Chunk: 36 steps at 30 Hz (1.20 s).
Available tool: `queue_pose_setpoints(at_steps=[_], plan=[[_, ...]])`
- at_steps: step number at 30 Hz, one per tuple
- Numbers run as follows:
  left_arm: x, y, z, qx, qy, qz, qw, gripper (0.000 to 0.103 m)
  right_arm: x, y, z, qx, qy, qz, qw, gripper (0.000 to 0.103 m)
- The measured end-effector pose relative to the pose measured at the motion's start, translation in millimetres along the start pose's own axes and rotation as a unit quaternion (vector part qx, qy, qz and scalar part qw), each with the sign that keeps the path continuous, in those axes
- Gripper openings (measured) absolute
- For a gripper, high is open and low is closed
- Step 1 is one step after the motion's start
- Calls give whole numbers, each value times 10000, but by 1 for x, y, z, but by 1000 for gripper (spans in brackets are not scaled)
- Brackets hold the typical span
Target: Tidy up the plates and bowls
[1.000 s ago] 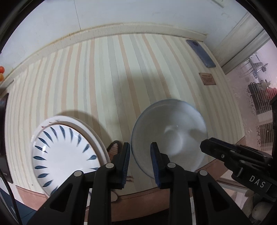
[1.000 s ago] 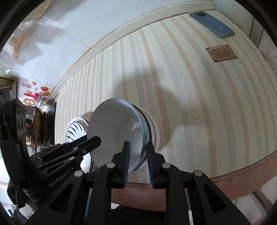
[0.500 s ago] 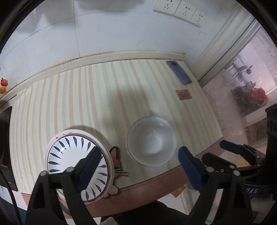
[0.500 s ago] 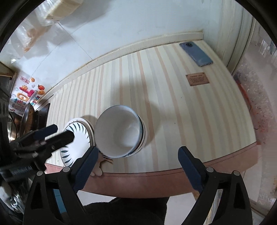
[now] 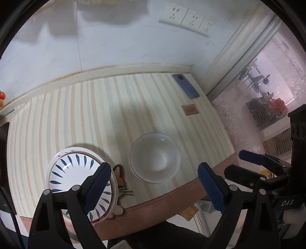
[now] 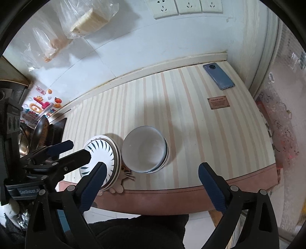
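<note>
Left wrist view: left gripper [image 5: 155, 186] fingers spread, empty, above the tabletop [image 5: 107, 115]; bowl [image 5: 155, 160] empty, beside the leaf-patterned plates [image 5: 76, 172].

Right wrist view: right gripper [image 6: 151, 186] spread, empty. Bowls look nested, plates stacked; sorting seems finished, so withdrawing likely comes next.

Blue phone [image 6: 218, 76] near wall, brown label [image 6: 218, 103], 3 sockets [image 6: 183, 6].

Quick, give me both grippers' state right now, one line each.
Left gripper: open, jaws spread wide, holding nothing, above the bowls.
Right gripper: open, jaws spread wide, holding nothing.
</note>
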<state>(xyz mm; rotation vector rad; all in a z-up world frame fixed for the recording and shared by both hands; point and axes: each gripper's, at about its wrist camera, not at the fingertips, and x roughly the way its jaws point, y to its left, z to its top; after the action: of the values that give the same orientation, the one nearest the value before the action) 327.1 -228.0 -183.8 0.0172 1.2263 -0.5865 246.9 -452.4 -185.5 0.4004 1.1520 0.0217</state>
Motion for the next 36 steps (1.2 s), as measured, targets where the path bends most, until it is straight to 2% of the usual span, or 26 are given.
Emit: queue_pose_setpoints(at_steps=[6, 14, 23, 26, 28, 30, 32, 34, 36], plan=[[72, 22, 12, -279, 611, 128, 9977, 93, 69, -34, 7, 342, 625, 350, 9968, 99], [137, 25, 20, -212, 1200, 164, 9924, 92, 163, -69, 9, 880, 1314, 806, 9841, 99], [176, 37, 25, -314, 1711, 200, 9845, 91, 210, -79, 9, 1083, 1700, 1106, 9732, 99], [186, 41, 24, -444, 1902, 146, 9806, 81, 219, -80, 8, 1081, 1785, 1209, 9705, 98], [192, 43, 24, -487, 2012, 118, 9783, 77, 223, -80, 6, 1097, 1800, 1333, 9684, 95], [195, 43, 23, -503, 2017, 68, 9781, 76, 231, -81, 6, 1153, 1865, 1415, 9653, 82], [194, 42, 23, -513, 1929, -91, 9798, 63, 239, -83, 6, 1296, 1941, 1510, 9606, 71], [194, 40, 23, -535, 1912, -237, 9798, 55, 247, -85, 4, 1392, 1969, 1638, 9566, 64], [193, 40, 24, -581, 1876, -230, 9803, 55, 256, -85, 2, 1520, 1985, 1874, 9499, 60]])
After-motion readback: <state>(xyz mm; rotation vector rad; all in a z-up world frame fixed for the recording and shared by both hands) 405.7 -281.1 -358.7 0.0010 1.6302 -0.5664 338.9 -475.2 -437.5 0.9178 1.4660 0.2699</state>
